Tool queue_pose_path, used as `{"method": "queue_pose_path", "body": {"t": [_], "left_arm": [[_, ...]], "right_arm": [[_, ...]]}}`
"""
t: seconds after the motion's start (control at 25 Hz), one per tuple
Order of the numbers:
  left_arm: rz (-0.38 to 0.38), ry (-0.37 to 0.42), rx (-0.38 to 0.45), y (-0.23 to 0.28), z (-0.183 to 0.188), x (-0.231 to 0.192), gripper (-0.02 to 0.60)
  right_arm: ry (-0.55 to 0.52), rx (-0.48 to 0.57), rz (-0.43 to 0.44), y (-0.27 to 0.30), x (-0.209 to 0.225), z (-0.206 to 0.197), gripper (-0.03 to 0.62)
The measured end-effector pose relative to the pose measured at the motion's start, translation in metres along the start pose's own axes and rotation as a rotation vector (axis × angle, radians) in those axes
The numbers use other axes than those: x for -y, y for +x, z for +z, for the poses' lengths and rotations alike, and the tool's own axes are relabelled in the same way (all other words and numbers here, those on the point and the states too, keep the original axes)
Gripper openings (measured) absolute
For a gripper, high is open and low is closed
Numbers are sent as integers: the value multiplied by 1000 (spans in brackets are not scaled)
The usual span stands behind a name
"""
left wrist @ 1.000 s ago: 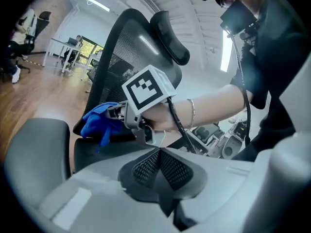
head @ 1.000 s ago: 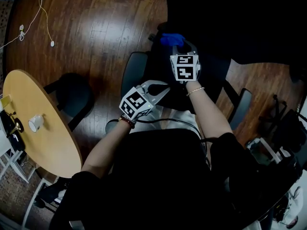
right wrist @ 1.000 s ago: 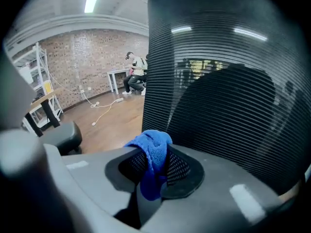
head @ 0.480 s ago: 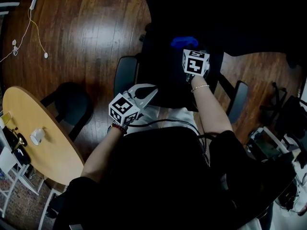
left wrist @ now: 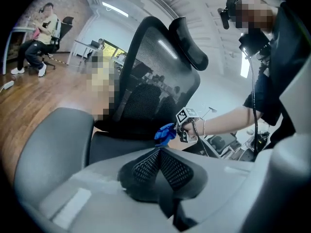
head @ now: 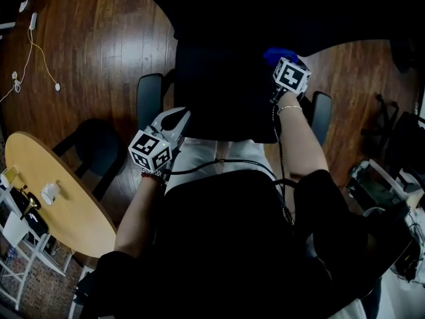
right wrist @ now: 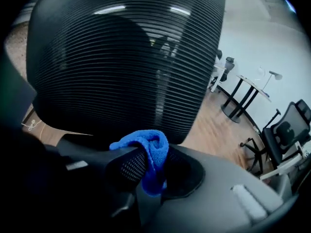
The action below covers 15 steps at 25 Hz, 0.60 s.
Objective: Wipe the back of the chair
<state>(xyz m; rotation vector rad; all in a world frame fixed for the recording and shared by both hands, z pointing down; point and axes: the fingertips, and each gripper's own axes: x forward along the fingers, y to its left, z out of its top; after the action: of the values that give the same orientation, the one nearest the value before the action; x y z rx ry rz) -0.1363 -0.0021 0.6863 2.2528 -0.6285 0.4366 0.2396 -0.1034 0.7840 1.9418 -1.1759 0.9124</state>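
The right tool (head: pixel 281 62) has its jaws clamped on a bunched blue microfibre cloth (right wrist: pixel 146 142), which folds over the jaw tips and hangs down between them. In the right gripper view the right tool (right wrist: pixel 151 166) holds the cloth low in front of the ribbed mesh back of the black office chair (right wrist: pixel 126 62), near the back's lower edge. No view shows whether cloth and mesh actually touch.

The left gripper view shows the chair (left wrist: pixel 150 81) side-on, with its curved headrest at the top and the cloth (left wrist: pixel 165 132) at the foot of the backrest. The left tool (left wrist: pixel 159 152) has its pads pressed together with nothing between them.

In the head view the left tool (head: pixel 176 118) sits near the chair's left grey armrest (head: pixel 149 98), well apart from the right one. The chair stands on a dark wooden floor (head: pixel 99 45). Off to the left is a round yellow tabletop (head: pixel 73 211) carrying a white cup (head: pixel 48 193).
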Motion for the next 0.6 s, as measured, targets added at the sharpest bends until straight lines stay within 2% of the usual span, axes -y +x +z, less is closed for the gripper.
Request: {"method": "queue_pose_path", "body": {"t": [0.04,0.08,0.16,0.28,0.44,0.6], "left_arm": [[8,-3,11,-1,1,4,3],[15,-7,22,-2,1,7,3],[27,-13,41,-7,-2,12,3],[46,-38,59,-12,-13,20,3],[67,-68,84,-14,-17,33,3],[72,-18,163,-26,27,61,3]], "right_arm": [[19,-9,-38,2,16,-3,78],[51,-6,-41,4,24,-4,77],[101,16,16,4,18,-4,77],[60,68,75,-14,3,-1,77],[63,298,254,-77,-18,41,77],[14,509,425,-182,-10,89,77]]}}
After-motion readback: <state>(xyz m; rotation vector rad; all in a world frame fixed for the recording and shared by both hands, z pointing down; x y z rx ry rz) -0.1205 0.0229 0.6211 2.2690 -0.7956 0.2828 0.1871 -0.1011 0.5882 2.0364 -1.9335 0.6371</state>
